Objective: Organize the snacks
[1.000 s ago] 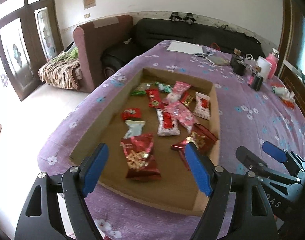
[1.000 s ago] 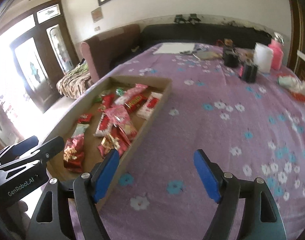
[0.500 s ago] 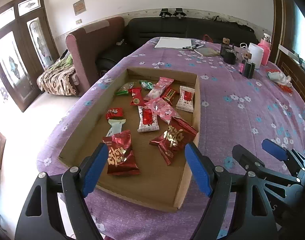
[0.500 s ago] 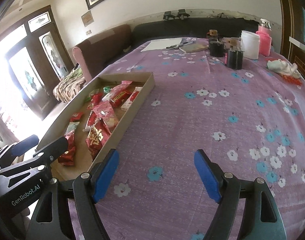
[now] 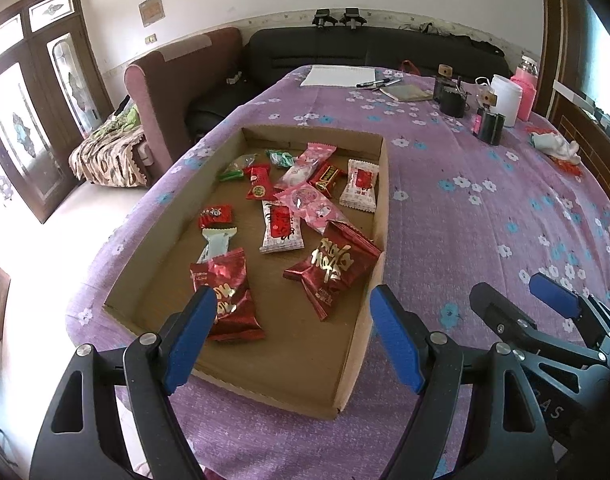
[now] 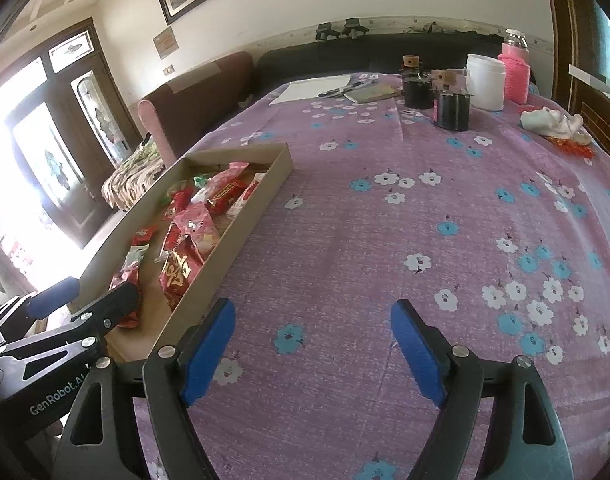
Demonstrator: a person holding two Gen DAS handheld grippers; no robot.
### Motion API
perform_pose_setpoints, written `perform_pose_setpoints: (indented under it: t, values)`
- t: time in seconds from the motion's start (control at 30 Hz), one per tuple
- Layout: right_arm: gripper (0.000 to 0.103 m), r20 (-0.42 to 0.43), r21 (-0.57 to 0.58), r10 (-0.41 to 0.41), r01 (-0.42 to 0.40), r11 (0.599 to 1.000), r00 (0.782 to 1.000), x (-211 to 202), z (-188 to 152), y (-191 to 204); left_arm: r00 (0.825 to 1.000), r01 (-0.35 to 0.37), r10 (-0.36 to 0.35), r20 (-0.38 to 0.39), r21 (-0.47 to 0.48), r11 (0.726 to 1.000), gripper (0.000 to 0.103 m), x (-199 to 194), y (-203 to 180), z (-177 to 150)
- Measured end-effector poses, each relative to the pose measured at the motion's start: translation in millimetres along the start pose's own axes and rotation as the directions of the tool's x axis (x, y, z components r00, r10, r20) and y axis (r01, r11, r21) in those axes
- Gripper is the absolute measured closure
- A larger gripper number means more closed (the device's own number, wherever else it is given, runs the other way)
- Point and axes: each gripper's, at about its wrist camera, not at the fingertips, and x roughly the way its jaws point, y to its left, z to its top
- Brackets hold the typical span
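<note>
A shallow cardboard tray (image 5: 379,216) lies on the purple flowered tablecloth and holds several snack packets: two dark red foil bags (image 5: 337,266) near the front, white-and-red packets (image 5: 280,227), pink ones (image 5: 311,204) and small green ones at the back. My left gripper (image 5: 293,336) is open and empty above the tray's near end. My right gripper (image 6: 313,344) is open and empty over bare cloth to the right of the tray (image 6: 261,204); it also shows at the lower right of the left wrist view (image 5: 521,300).
At the table's far end stand a white jar (image 6: 485,80), a pink bottle (image 6: 515,74), black containers (image 6: 451,108), paper and pens (image 6: 313,88), and a white cloth (image 6: 551,120). A sofa and an armchair (image 5: 173,80) stand beyond; the table's left edge drops to the floor.
Both grippers have drawn back and risen, so the tray and table look farther off and lower in view. Both stay open. The snacks have not moved.
</note>
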Motion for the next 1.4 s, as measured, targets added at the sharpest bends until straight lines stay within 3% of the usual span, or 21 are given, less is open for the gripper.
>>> perform_pose_setpoints:
  t: [0.4,0.6,0.7,0.73,0.87,0.93,1.0,1.17,1.4]
  values:
    - [0.021,0.006,-0.023,-0.030,0.030,0.999,1.000,0.5,-2.5,5.3,1.000,0.009,-0.008,0.006,-0.047,0.999,0.024,4.2,12.4,-2.9]
    - [0.021,0.014,-0.048,-0.052,0.053,0.997,0.999,1.6,-3.7,11.9,0.997,0.010,-0.001,0.081,-0.115,0.993,0.024,-6.7,29.4,-4.2]
    - [0.021,0.024,-0.069,-0.062,0.063,0.996,0.998,0.4,-4.4,17.0,0.981,-0.031,0.058,0.183,-0.149,0.988,0.024,-23.6,39.5,-4.6]
    - [0.020,0.029,-0.076,-0.062,0.064,0.995,0.998,-0.3,-4.5,18.9,0.968,-0.053,0.091,0.232,-0.167,0.984,0.023,-32.4,43.3,-5.4]
    - [0.020,0.052,-0.106,-0.056,0.061,0.993,0.997,-4.1,-5.0,28.4,0.915,-0.095,0.175,0.364,-0.226,0.970,0.000,-60.8,54.7,-6.6]
    - [0.019,0.074,-0.124,-0.051,0.059,0.990,0.996,-8.0,-5.0,34.8,0.898,-0.087,0.181,0.402,-0.241,0.967,0.000,-65.8,60.0,-8.2]
    - [0.019,0.090,-0.143,-0.054,0.067,0.987,0.994,-10.5,-4.7,40.6,0.902,-0.104,0.192,0.386,-0.237,0.966,0.000,-61.7,60.9,-4.0]
    - [0.019,0.109,-0.182,-0.063,0.083,0.980,0.992,-14.2,-3.6,50.3,0.956,-0.076,0.123,0.268,-0.177,0.981,0.000,-36.6,56.8,4.9]
    - [0.018,0.094,-0.189,-0.069,0.086,0.978,0.993,-11.7,-3.9,50.7,0.984,-0.059,0.090,0.156,-0.194,0.979,0.000,-16.1,56.7,-2.7]
